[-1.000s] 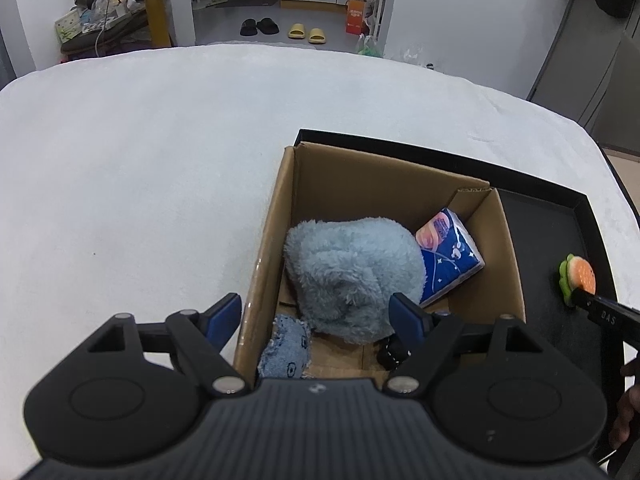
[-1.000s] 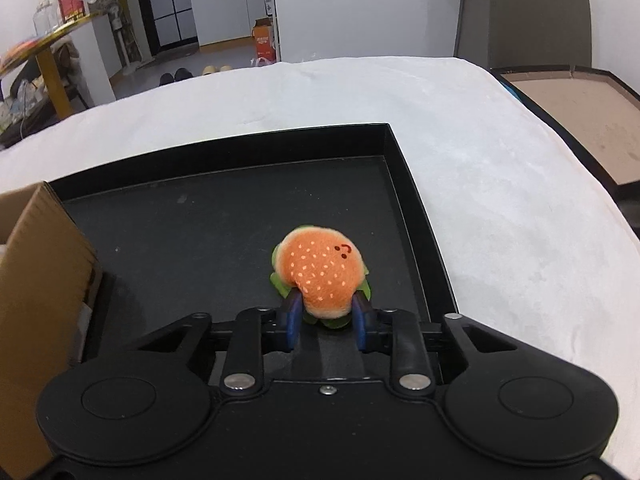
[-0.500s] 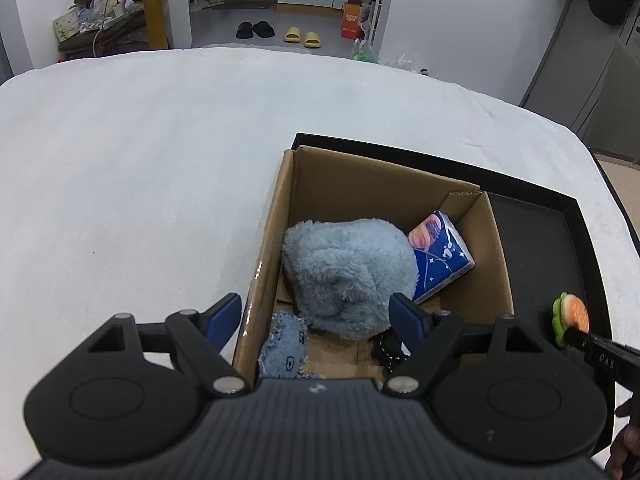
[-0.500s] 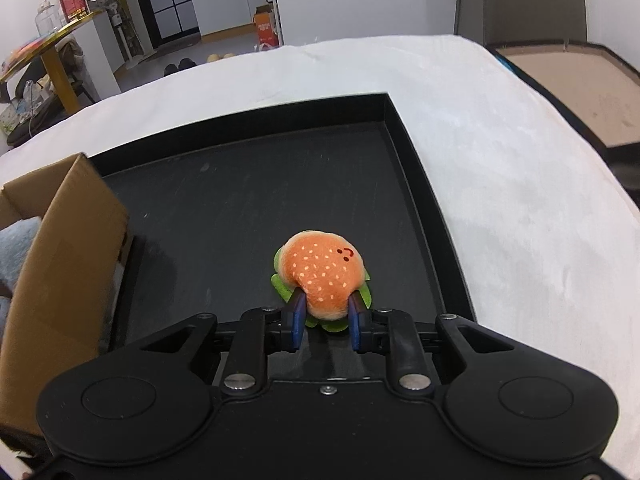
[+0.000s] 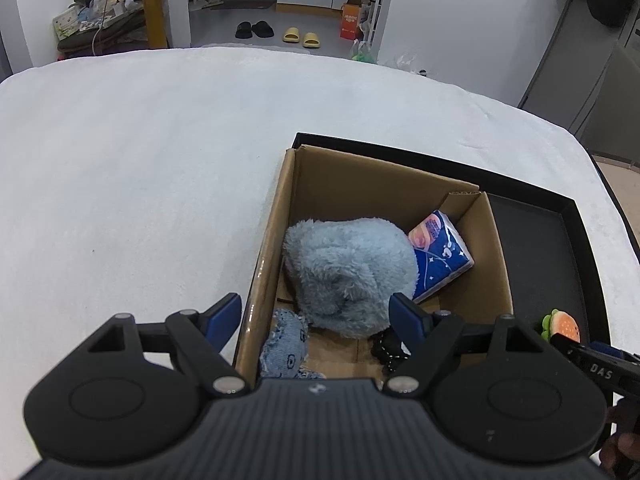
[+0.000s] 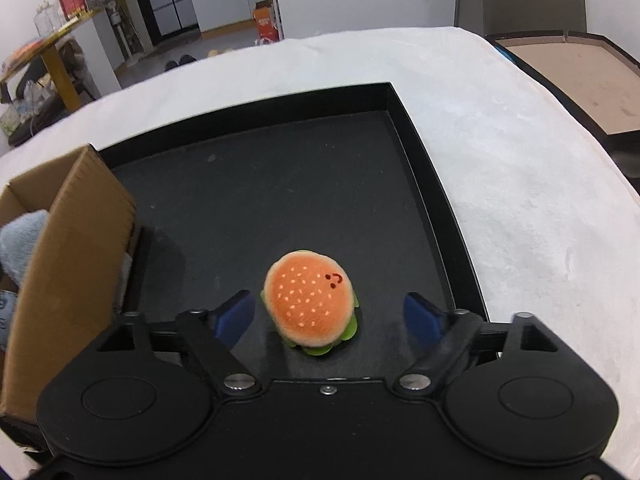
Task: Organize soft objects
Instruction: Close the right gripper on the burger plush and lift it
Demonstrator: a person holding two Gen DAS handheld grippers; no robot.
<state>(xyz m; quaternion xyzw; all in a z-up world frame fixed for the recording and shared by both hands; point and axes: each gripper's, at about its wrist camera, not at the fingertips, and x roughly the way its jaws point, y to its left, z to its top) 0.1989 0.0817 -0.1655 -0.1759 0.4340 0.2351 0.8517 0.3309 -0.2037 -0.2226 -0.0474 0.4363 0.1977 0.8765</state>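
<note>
A small plush burger [image 6: 310, 303] with an orange bun and green edge lies on the floor of the black tray [image 6: 424, 152]. My right gripper [image 6: 330, 316] is open, its blue pads on either side of the burger and apart from it. The burger also shows in the left wrist view [image 5: 562, 325], at the tip of the right gripper. My left gripper [image 5: 316, 316] is open and empty above the near edge of the cardboard box [image 5: 276, 216]. The box holds a fluffy light-blue plush [image 5: 350, 272], a blue tissue pack [image 5: 442, 254], a denim piece [image 5: 286, 344] and a small black item [image 5: 388, 350].
The box stands at the left end of the black tray, on a white padded table [image 5: 140, 160]. A second tray with a brown floor [image 6: 568, 76] lies off the table's far right. Beyond the table are a cluttered shelf and slippers on the floor.
My right gripper has opened and let go of the plush burger, which now rests on the tray floor. The right gripper also shifted toward the box. The left gripper barely moved.
</note>
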